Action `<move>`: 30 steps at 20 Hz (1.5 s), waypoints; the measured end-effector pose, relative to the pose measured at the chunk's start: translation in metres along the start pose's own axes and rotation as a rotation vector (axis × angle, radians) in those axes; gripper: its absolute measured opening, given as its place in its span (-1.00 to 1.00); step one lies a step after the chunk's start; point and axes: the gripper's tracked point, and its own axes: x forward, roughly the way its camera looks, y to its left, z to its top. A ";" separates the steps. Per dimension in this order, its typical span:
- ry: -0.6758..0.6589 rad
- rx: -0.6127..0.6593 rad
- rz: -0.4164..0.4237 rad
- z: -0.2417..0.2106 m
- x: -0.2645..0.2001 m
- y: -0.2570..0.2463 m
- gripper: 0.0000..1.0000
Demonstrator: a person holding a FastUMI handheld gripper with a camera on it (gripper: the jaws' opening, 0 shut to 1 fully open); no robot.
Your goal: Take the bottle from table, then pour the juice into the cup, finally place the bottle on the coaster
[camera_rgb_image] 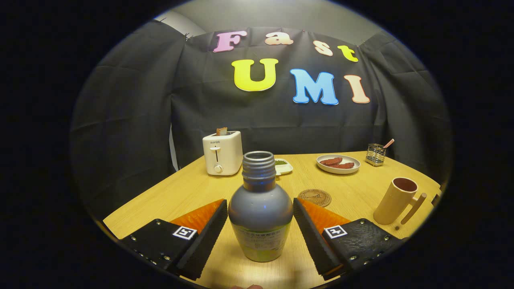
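Hand-held gripper [260, 230] sits wide apart, fingers flanking the bottle [260, 208] without touching it. The bottle stands upright on the worktop [192, 188], uncapped, threaded neck bare, dark liquid to the shoulder, pale label low down. Just beyond lies the round coaster [315, 197]; off right stands the handled cup [397, 200]; farther back, a toaster [222, 153].

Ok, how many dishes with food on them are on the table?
2. A small white dish with something green sits right of the toaster, behind the bottle that stands between the open fingers. A plate with reddish pieces sits right of it.
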 end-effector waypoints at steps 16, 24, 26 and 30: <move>0.161 -0.017 -0.011 -0.060 0.000 -0.002 1.00; 0.177 0.004 0.003 -0.059 0.001 0.002 0.59; 0.178 0.036 0.010 -0.054 0.002 0.002 0.56; 0.167 0.079 0.015 -0.038 0.002 0.000 0.56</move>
